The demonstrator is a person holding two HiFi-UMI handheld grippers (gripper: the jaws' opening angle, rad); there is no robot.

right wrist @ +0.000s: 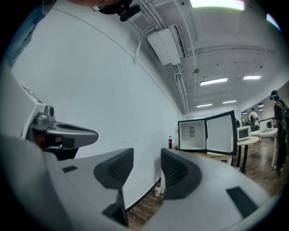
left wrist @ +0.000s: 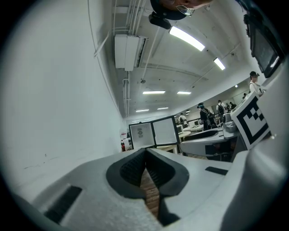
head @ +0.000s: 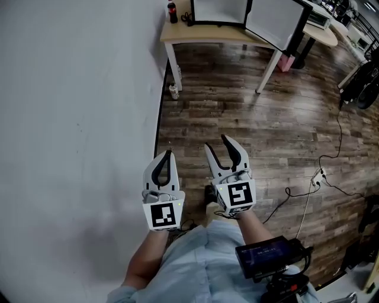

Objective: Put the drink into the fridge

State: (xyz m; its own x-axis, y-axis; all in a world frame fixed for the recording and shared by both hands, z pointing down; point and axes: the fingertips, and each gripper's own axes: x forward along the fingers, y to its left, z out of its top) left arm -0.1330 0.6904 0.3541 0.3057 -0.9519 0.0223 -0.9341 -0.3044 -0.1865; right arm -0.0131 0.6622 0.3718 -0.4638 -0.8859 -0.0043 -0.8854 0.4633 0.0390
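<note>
1. The drink (head: 172, 11) is standing upright on the table (head: 207, 34), at the corner nearest the wall (head: 71, 118). It is just beside the fridge (head: 218, 10) and not inside it.
2. The fridge is sitting on the same table with its door (head: 275, 25) hanging wide open. The right gripper view is showing a pale inside that looks bare.
3. A second bottle (head: 173, 91) is standing on the floor (head: 249, 124) by the table leg, near the wall.
4. The right gripper (head: 217, 143) is pointing level toward the table. Its jaws are standing apart with nothing between them.
5. The left gripper (head: 167, 155) is hanging just beside the right one. Its jaws are meeting at the tips and holding nothing.
6. Both grippers are well apart from the drink, with a long stretch of floor lying between them and the table.
7. Judging from this, the task is only beginning. The open door is the one step already done. Walking up to the table, gripping the drink, carrying it past the door and setting it inside are all waiting to be done.
</note>
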